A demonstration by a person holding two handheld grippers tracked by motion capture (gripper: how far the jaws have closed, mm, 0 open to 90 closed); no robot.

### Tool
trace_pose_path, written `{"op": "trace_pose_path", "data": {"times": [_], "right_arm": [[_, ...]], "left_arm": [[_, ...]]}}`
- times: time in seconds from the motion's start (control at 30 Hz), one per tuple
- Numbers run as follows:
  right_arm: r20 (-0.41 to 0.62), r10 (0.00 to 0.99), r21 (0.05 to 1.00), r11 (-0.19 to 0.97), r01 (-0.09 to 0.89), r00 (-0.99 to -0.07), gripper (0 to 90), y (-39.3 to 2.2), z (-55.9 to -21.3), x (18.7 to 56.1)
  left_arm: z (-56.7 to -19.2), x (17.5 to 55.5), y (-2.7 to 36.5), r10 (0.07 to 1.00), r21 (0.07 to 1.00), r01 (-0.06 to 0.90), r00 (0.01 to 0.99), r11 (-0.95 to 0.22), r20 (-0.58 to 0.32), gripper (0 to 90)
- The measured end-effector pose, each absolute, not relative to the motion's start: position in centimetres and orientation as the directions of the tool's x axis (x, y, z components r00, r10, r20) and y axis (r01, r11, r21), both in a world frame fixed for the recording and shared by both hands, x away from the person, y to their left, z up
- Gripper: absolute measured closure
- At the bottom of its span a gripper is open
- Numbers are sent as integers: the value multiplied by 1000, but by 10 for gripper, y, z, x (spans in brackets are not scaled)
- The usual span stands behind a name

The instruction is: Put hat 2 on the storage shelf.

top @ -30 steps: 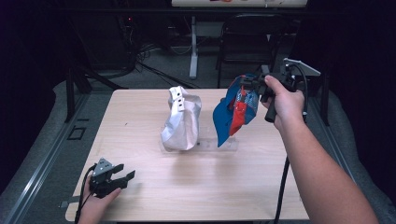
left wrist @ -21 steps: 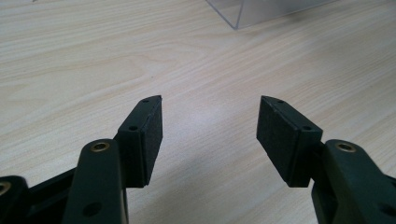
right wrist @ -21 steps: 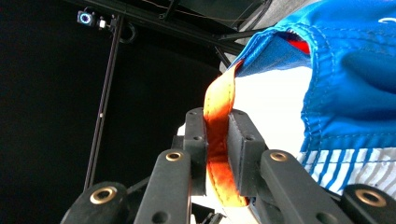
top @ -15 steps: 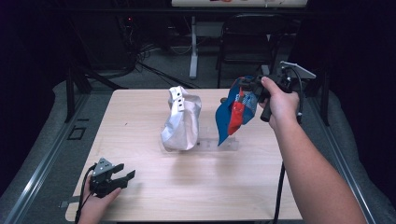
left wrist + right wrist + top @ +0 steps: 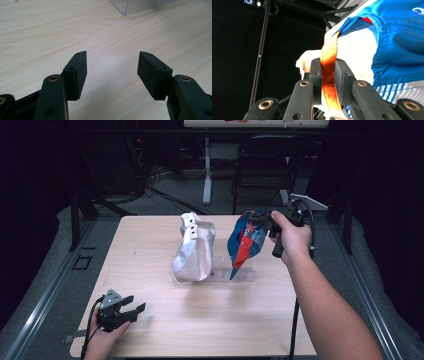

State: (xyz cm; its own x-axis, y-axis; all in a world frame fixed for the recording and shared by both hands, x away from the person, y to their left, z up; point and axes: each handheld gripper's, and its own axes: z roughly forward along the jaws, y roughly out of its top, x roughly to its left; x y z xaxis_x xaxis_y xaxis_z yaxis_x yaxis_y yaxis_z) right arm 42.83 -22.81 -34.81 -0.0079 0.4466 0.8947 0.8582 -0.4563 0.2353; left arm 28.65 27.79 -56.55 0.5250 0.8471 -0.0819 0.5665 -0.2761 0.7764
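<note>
Right gripper view: right claw pinches the blue bag's orange strap; left claw gapes wide, empty.

light is falling from overhead onto the wooden table, leaving it evenly bright while the surrounding room is sinking into near black. the silver bag is catching a soft sheen and casting only a faint shadow. the high view is looking slightly soft and grainy. in the left gripper view a pale glare patch is showing on the tabletop between sharp jaws. in the right gripper view the blue fabric is blurring up close, and its white areas are blowing out.
</note>
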Motion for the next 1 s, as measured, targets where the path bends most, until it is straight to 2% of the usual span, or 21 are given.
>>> {"op": "trace_pose_path", "data": {"times": [1.0], "right_arm": [[870, 492, 242, -414, 878, -8, 739, -229, -366, 423]], "left_arm": [[-566, 287, 278, 847, 765, 578, 525, -283, -83, 413]]}}
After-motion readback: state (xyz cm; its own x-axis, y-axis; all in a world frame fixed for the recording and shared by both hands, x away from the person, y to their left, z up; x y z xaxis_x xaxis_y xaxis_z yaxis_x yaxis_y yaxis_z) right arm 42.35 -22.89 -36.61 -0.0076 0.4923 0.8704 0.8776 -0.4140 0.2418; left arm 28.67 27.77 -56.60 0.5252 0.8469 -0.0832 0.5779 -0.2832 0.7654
